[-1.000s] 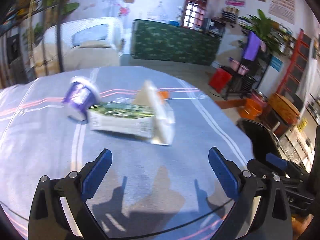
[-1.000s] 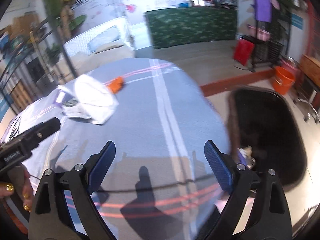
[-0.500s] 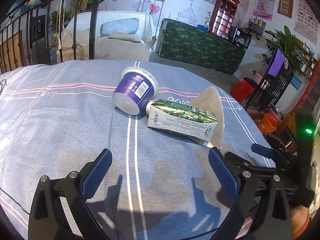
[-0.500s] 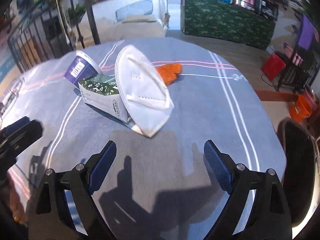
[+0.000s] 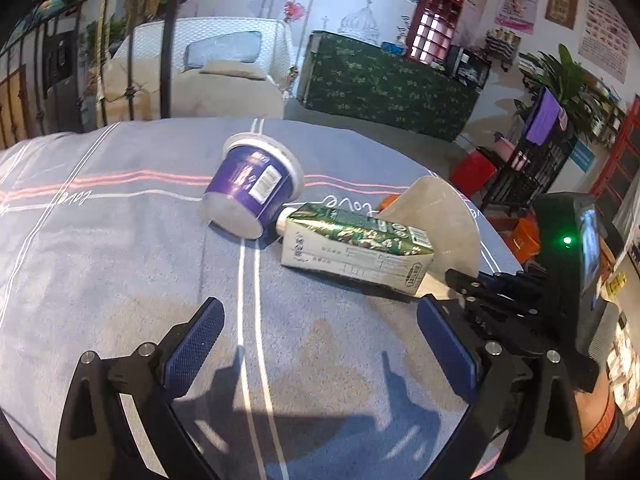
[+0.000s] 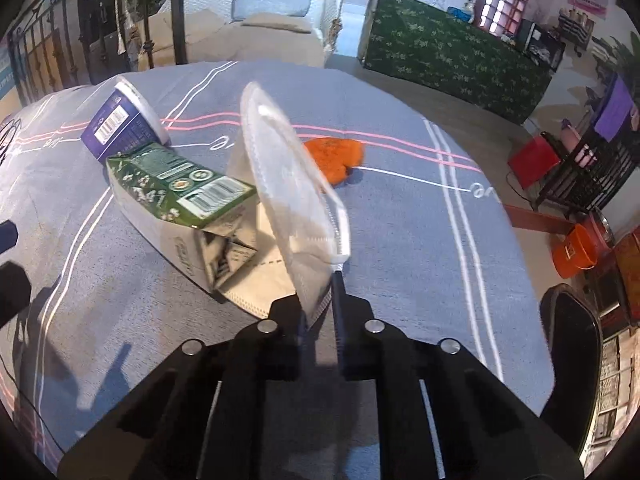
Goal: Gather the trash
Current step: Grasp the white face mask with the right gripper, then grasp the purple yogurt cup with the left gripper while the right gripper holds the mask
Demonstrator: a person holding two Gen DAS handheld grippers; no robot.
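Mask (image 6: 288, 184) is pinched by R gripper (image 6: 320, 300); L gripper (image 5: 320, 340) is held wide open, empty. "love" is stitched on cloth (image 5: 120, 260); carton (image 5: 356, 246) print unreadable.

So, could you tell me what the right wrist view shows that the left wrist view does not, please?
Only the right wrist view shows the right gripper shut on the near edge of the white face mask, and the whole orange scrap beyond it. Only the left wrist view shows the left gripper open over bare tablecloth, holding nothing, and the purple cup's base. Both show the cup lying on its side, the green carton beside it and the mask.
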